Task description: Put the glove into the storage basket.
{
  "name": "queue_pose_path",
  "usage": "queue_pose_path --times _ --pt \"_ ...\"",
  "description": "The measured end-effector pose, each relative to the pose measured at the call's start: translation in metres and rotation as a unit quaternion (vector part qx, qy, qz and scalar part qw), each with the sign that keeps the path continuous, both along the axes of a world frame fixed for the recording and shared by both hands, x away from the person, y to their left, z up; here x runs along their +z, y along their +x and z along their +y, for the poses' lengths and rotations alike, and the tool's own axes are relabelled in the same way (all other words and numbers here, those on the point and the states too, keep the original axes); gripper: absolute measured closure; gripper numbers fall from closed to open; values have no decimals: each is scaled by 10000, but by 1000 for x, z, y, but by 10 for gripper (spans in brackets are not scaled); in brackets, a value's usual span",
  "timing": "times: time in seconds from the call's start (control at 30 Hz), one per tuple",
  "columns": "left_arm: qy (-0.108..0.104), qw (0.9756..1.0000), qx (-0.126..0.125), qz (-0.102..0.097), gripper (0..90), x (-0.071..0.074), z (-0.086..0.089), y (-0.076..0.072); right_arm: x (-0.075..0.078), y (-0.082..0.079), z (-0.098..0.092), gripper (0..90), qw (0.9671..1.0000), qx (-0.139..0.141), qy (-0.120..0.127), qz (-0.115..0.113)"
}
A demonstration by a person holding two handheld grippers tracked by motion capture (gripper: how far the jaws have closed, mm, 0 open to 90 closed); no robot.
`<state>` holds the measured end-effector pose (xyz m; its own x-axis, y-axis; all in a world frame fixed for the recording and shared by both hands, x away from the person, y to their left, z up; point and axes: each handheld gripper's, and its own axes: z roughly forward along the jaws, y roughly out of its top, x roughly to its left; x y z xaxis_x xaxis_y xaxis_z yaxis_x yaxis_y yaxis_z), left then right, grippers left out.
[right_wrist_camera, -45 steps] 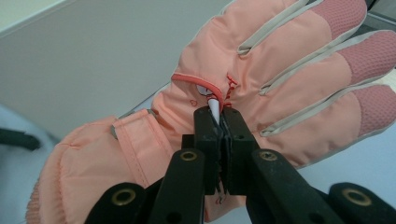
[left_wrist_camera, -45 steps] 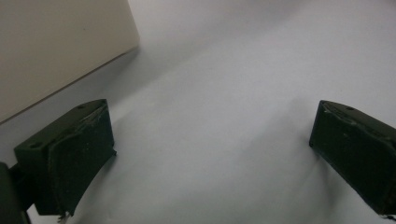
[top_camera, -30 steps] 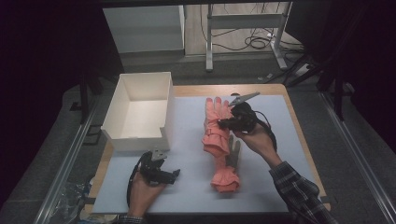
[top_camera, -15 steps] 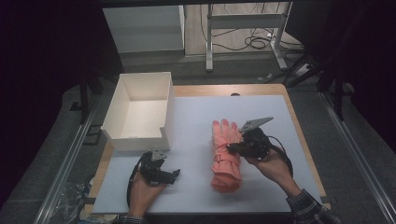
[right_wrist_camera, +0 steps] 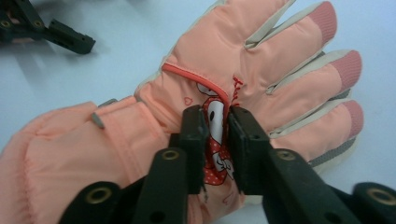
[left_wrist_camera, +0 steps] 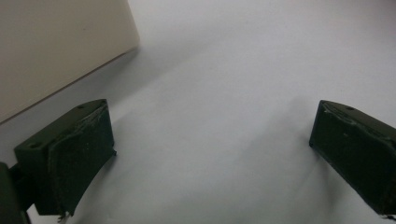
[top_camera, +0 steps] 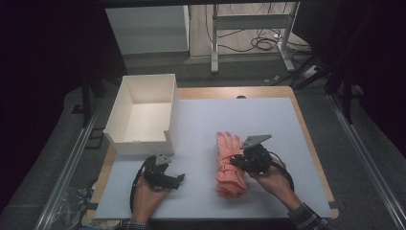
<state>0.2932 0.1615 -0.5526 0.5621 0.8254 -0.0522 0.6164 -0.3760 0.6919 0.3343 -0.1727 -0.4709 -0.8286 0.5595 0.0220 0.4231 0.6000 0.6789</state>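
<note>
The pink glove (top_camera: 229, 167) lies flat on the white bench (top_camera: 268, 120), out to the right of the open white box (top_camera: 143, 115) and nearer the person than it, fingers pointing away from the person and the puffy cuff toward the front edge. The right claw (top_camera: 235, 160) sits on the back of that glove, held by the right hand (top_camera: 270, 177), which comes in from the side away from the box.

In the right gripper view the right claw (right_wrist_camera: 215, 135) has its two black jaws close together, and they have just been easing apart. A narrow strip of the glove (right_wrist_camera: 243, 84) shows between them, right on the red dotted cartoon patch. Whether the pads are still pinching a fold of that fabric I cannot tell.

Over by the box's front corner, the left claw (top_camera: 174, 178) rests low over the bench in the left hand (top_camera: 146, 199), well apart from the glove. In the left gripper view it (left_wrist_camera: 210, 154) stands wide open, with bare white surface between the jaws and the pale wall of the box (left_wrist_camera: 56, 46) just beyond it.
</note>
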Motion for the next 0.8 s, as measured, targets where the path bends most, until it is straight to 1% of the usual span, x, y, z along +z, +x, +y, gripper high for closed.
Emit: queue_pose_path --times 0.07,0.13,0.2,0.27,0.3,0.33,0.37,0.47,0.57,0.63,0.73,0.8 --pt "0 10000 1 0 0 0 0 0 4 0 -4 660 9999 -33 134 9" --pt "-8 10000 7 -3 0 0 0 0 9 -1 -7 625 9997 -40 241 20" --pt "6 10000 -8 5 0 0 0 0 15 -2 -12 611 9995 -71 294 -44" --pt "-23 10000 11 -5 0 0 0 0 21 -4 -19 609 9992 -138 351 -151" --pt "5 10000 -8 3 0 0 0 0 22 -4 -21 609 9991 -155 369 -157" --pt "14 10000 -9 -4 0 0 0 0 23 -5 -27 613 9988 -210 402 -180" --pt "-7 10000 6 -11 0 0 0 0 23 -5 -30 615 9987 -232 410 -176" --pt "13 10000 -12 -13 0 0 0 0 17 -7 -41 626 9988 -330 343 -148" --pt "40 10000 -34 -3 0 0 1 0 5 -9 -53 667 9982 -427 399 -123" --pt "41 10000 -35 -2 0 0 1 0 -3 -12 -61 712 9976 -480 498 -21" --pt "40 10000 -39 4 0 0 1 0 -12 -16 -66 765 9972 -464 582 69" --pt "39 10000 -36 -3 0 0 1 0 -20 -20 -68 793 9973 -418 597 128"
